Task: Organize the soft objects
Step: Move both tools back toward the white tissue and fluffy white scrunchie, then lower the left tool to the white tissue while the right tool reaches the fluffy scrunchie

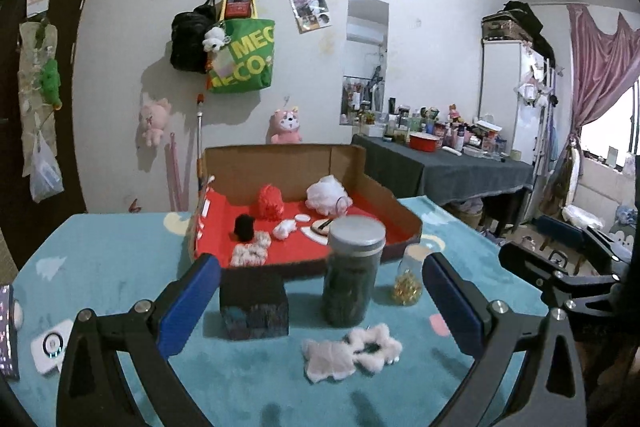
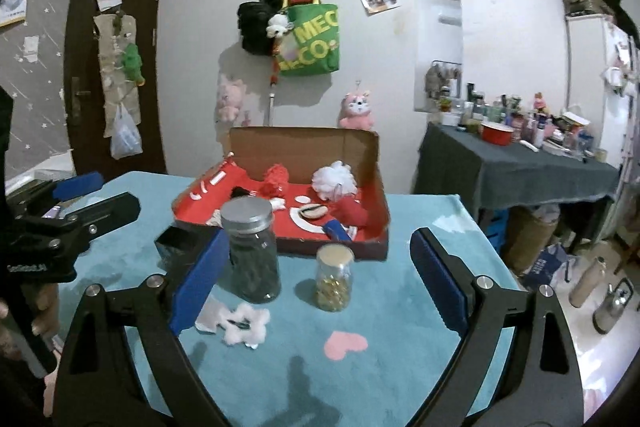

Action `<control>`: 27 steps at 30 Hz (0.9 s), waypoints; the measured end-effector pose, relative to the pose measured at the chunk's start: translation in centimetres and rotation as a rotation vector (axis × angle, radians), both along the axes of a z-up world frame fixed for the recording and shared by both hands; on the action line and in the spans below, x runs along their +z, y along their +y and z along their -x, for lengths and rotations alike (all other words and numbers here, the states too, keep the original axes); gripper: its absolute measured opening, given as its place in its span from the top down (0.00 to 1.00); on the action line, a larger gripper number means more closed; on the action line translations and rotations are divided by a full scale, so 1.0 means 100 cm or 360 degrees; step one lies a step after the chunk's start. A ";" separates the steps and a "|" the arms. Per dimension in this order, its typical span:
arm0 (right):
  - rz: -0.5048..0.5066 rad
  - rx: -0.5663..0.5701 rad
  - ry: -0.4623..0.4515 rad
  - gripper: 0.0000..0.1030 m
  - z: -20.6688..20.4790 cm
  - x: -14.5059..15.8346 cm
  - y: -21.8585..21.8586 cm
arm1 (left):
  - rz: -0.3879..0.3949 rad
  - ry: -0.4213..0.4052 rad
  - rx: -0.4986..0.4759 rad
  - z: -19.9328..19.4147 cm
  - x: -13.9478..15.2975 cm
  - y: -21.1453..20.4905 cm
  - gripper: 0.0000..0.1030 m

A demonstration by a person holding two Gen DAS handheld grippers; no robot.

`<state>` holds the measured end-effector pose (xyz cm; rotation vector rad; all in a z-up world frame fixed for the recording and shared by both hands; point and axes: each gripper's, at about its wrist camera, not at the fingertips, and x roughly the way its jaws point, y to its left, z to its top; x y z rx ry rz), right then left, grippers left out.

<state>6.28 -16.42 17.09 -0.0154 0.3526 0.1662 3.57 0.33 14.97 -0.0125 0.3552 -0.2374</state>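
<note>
1. though most soft bits already lie in the red-lined cardboard box (image 1: pixel 404 227) (red pompom (image 1: pixel 270 202), white puff (image 1: pixel 328 193)), one white fluffy piece (image 1: pixel 352 351) is left on the teal cloth (image 1: pixel 100 267), near both grippers.
2. left gripper (image 1: pixel 320 303) spread, nothing held; right gripper (image 2: pixel 316 275) spread, nothing held.
3. big dark jar (image 2: pixel 252 251), small jar (image 2: pixel 334 277) and dark block (image 1: pixel 254 307) stand between the piece and box, likely in the way.

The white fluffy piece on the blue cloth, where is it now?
The white fluffy piece lies on the blue cloth outside the cardboard box, just in front of the tall dark jar.
</note>
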 end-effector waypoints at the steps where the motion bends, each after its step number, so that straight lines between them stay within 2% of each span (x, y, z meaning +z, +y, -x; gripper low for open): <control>1: -0.0002 -0.0006 0.0002 0.08 0.002 -0.005 0.000 | -0.0005 0.0000 0.0003 0.002 -0.003 -0.001 0.00; 6: 0.0006 -0.0036 0.0053 0.08 0.009 -0.033 0.005 | -0.0044 0.0077 0.0017 0.004 -0.030 -0.004 0.00; 18: -0.0019 -0.0067 0.0268 0.08 0.008 -0.096 0.008 | -0.0012 0.0348 0.0050 -0.006 -0.088 -0.004 0.00; 27: -0.0031 -0.0061 0.0376 0.08 0.003 -0.121 0.008 | -0.0004 0.0469 0.0095 -0.015 -0.106 0.001 0.00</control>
